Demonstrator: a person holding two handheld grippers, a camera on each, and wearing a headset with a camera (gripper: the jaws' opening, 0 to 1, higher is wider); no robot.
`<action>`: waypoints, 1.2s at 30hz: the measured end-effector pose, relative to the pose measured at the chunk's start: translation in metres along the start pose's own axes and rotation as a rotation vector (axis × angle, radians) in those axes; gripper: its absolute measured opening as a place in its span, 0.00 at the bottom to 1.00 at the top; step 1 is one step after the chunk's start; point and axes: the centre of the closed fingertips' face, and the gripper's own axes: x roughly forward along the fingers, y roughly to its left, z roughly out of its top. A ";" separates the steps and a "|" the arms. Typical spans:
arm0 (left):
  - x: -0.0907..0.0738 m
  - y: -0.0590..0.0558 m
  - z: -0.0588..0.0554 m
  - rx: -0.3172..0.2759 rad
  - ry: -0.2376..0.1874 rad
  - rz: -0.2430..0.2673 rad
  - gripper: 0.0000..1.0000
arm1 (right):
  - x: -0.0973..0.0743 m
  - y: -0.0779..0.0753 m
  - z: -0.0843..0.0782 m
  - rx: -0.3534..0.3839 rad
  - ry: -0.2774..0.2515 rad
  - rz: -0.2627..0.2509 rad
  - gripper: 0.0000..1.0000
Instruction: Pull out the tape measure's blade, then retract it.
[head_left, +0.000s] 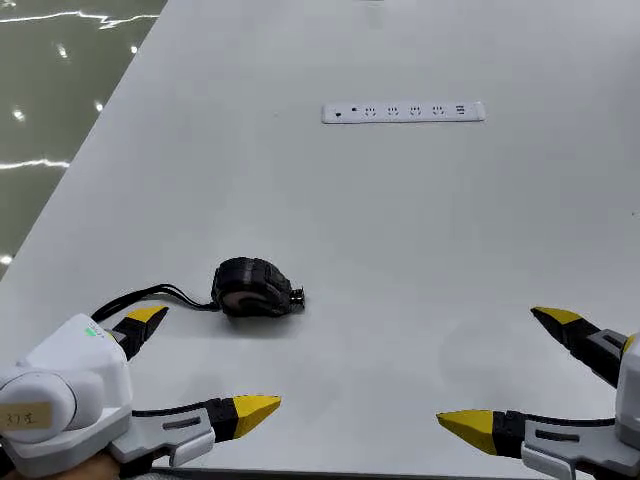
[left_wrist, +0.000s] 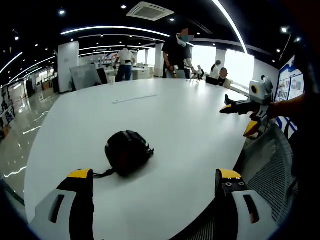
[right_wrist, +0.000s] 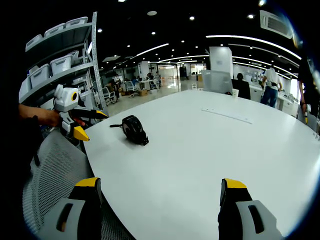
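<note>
A black tape measure (head_left: 255, 288) lies on the white table (head_left: 400, 220) with its blade drawn in and a black wrist strap trailing to the left. It lies just ahead of my left gripper (head_left: 205, 362), whose yellow-tipped jaws stand wide open with nothing between them. The left gripper view has the tape measure (left_wrist: 127, 152) a little beyond the left gripper (left_wrist: 155, 180). At the near right, my right gripper (head_left: 555, 370) is open too, well clear of the tape. In the right gripper view the tape measure (right_wrist: 134, 129) lies far to the left of the right gripper (right_wrist: 161, 186).
A white power strip (head_left: 403, 112) lies flat toward the far side of the table. The table's left edge runs diagonally beside a glossy floor (head_left: 50, 100). Several people (left_wrist: 180, 50) stand beyond the far end. Shelves with bins (right_wrist: 55, 65) stand off to one side.
</note>
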 end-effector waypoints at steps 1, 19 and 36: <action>0.001 -0.001 0.000 -0.003 0.001 -0.003 0.99 | 0.000 0.001 0.000 0.000 0.000 0.004 0.99; 0.014 -0.002 0.009 0.052 0.026 -0.048 0.99 | 0.011 -0.006 0.006 -0.024 -0.002 0.046 0.94; 0.030 0.019 0.009 0.106 0.066 -0.097 0.99 | 0.030 -0.016 0.012 -0.079 0.034 0.108 0.92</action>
